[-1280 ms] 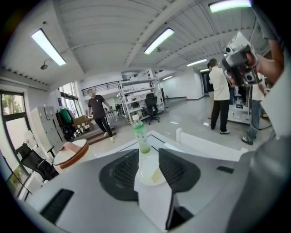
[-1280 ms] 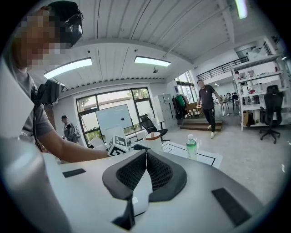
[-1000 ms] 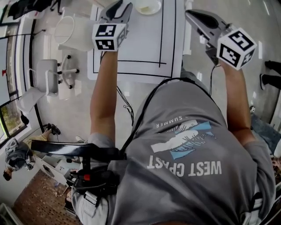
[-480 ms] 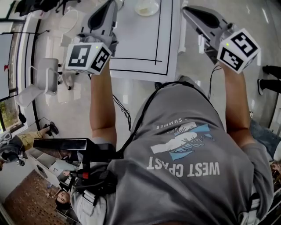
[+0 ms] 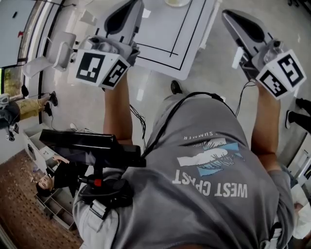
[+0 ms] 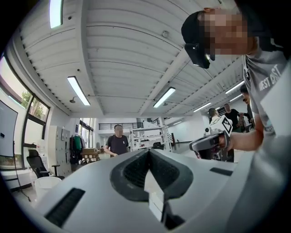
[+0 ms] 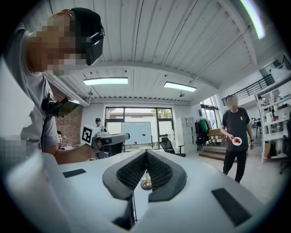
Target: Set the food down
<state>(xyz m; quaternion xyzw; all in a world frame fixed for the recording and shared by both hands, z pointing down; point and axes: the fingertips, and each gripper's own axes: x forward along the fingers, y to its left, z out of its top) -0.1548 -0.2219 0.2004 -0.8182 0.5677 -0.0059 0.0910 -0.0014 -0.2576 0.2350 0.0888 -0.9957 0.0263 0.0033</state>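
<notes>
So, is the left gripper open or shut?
Shut. In its own view the left gripper has both pads meeting at the tips, and nothing is between them.

A white surface (image 5: 163, 26) marked with black lines stood on the pale floor (image 5: 209, 65), with a white chair (image 5: 60, 46) well to its left. Elsewhere, a bystander in a dark shirt (image 7: 236, 129) stood under strip lights (image 7: 105, 81).

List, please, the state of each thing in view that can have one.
left gripper: shut, empty.
right gripper: shut, empty.
plate: held by a person in the background, something red on it.
bowl: on the white table, cut off by the picture's edge, contents unseen.
</notes>
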